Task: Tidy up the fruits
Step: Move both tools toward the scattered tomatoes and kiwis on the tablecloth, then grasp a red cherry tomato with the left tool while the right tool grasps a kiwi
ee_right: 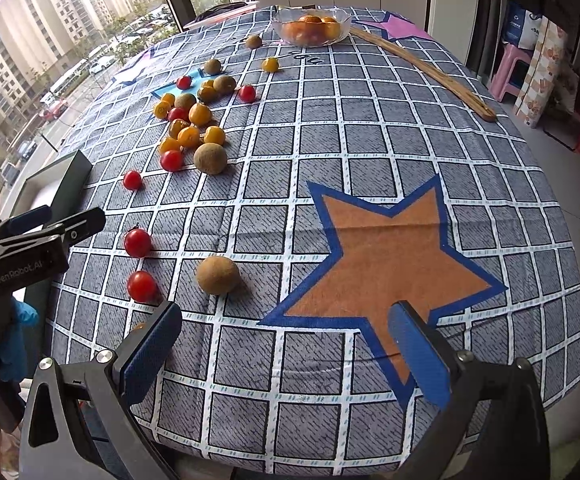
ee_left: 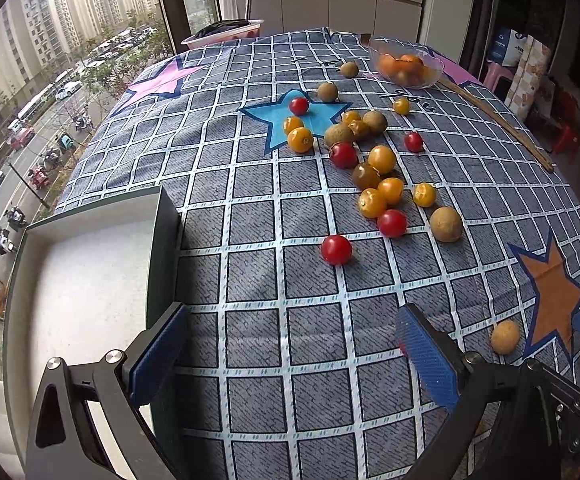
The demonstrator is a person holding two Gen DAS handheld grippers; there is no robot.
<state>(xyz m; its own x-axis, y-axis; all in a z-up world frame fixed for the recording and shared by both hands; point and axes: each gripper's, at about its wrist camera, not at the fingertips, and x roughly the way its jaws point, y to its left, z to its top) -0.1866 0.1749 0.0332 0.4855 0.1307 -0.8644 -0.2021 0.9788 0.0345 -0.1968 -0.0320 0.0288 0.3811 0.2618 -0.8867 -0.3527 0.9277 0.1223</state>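
Several loose fruits lie on the checked tablecloth (ee_left: pixel 282 360): red cherry tomatoes, yellow-orange ones and brown longans, most in a cluster (ee_left: pixel 374 168) (ee_right: pixel 194 128). My left gripper (ee_left: pixel 290 344) is open and holds nothing; the nearest red tomato (ee_left: pixel 336 250) lies ahead of it, and a dark box with a white inside (ee_left: pixel 82 288) sits beside its left finger. My right gripper (ee_right: pixel 286 344) is also open and holds nothing, over the orange star (ee_right: pixel 386 264). A longan (ee_right: pixel 218 274) and two red tomatoes (ee_right: pixel 137 242) (ee_right: pixel 142 286) lie just ahead to its left.
A glass bowl of oranges (ee_left: pixel 406 64) (ee_right: pixel 310 26) stands at the far end, with a wooden stick (ee_right: pixel 422 68) along the right side. A pink basin (ee_left: pixel 226 34) is at the back left. The left gripper (ee_right: pixel 62 218) and a blue-gloved hand (ee_right: pixel 14 336) show at the left.
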